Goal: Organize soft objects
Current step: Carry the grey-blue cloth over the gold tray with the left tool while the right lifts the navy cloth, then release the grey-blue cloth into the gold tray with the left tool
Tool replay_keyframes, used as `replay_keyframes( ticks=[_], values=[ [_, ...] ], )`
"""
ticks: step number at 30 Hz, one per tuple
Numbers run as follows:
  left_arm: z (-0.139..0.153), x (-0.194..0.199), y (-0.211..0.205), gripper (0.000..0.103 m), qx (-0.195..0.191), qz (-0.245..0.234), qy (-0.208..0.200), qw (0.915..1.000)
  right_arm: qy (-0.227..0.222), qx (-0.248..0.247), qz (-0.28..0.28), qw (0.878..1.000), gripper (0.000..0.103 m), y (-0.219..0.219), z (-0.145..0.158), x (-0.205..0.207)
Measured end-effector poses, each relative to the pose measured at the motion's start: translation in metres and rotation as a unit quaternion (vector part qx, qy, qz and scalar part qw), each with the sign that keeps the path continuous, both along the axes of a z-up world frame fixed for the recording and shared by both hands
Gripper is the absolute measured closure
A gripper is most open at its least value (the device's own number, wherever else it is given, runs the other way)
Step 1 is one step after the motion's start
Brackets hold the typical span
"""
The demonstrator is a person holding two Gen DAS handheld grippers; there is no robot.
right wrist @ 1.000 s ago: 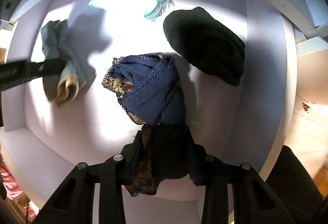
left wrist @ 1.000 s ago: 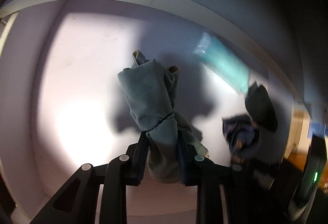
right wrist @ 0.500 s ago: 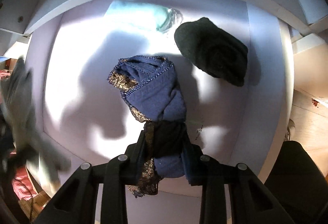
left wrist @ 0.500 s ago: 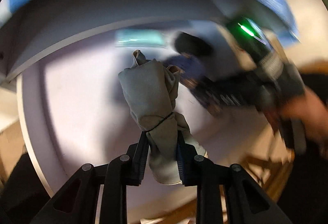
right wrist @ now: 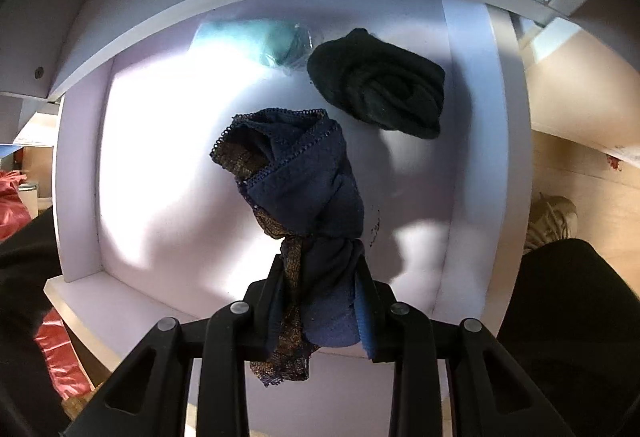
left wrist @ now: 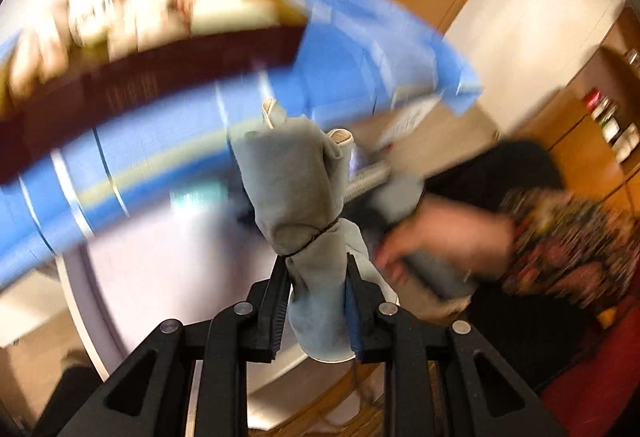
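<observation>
In the left wrist view the left gripper (left wrist: 316, 303) is pinched on a grey-green cloth bundle (left wrist: 298, 197), which stands up from between the jaws toward 12 o'clock, tied round its waist by a thin dark band just above the fingertips; its lower end hangs down between the fingers. The background there is heavily blurred: a blue band (left wrist: 352, 65) sweeps across from 9 to 2 o'clock, and at 3 o'clock a person's hand (left wrist: 432, 241) with a patterned sleeve shows beside the bundle. In the right wrist view the right gripper (right wrist: 320, 301) is clamped on a navy lace-edged cloth bundle (right wrist: 296, 181) with brown-gold patches, which rises from the jaws toward 11 o'clock in front of a white shelf compartment (right wrist: 160, 141); a frayed tail of it dangles below the fingers. Inside the compartment, at 12 o'clock, a pale teal item (right wrist: 256, 39) lies against the back, and a rolled black cloth (right wrist: 380, 85) lies just beside it at 1 o'clock, apart from the navy bundle.
</observation>
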State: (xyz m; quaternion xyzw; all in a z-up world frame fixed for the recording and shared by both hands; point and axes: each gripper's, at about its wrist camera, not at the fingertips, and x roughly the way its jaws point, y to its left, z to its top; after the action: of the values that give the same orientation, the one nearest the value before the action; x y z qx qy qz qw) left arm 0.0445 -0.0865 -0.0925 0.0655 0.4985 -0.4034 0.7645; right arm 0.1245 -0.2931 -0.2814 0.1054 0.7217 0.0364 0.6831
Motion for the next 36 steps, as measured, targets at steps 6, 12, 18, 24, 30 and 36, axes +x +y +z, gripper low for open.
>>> replay_keyframes(
  ticks=[6, 12, 18, 24, 30, 36],
  values=[
    [0.065, 0.048, 0.008, 0.079, -0.017, 0.050, -0.078, 0.9956, -0.006, 0.006, -0.003, 1.000, 0.072, -0.004, 0.001, -0.003],
    [0.089, 0.108, 0.028, 0.079, 0.033, 0.114, -0.089, 0.9889, -0.004, 0.018, -0.010, 1.000, 0.072, -0.009, -0.022, 0.001],
    [0.054, 0.166, 0.024, 0.079, 0.089, 0.145, -0.054, 0.9840, -0.014, 0.032, -0.012, 0.999, 0.072, -0.014, -0.026, 0.003],
    [0.025, 0.198, 0.015, 0.079, 0.146, 0.140, -0.023, 0.9791, -0.013, 0.057, -0.023, 0.998, 0.072, -0.026, -0.032, -0.005],
    [0.014, 0.202, 0.014, 0.073, 0.168, 0.153, -0.020, 0.9736, -0.023, 0.074, -0.025, 0.997, 0.072, -0.037, -0.022, -0.008],
    [0.026, 0.187, 0.030, 0.068, 0.169, 0.192, -0.038, 0.9660, -0.032, 0.092, -0.033, 0.995, 0.072, -0.048, -0.017, -0.015]
  ],
)
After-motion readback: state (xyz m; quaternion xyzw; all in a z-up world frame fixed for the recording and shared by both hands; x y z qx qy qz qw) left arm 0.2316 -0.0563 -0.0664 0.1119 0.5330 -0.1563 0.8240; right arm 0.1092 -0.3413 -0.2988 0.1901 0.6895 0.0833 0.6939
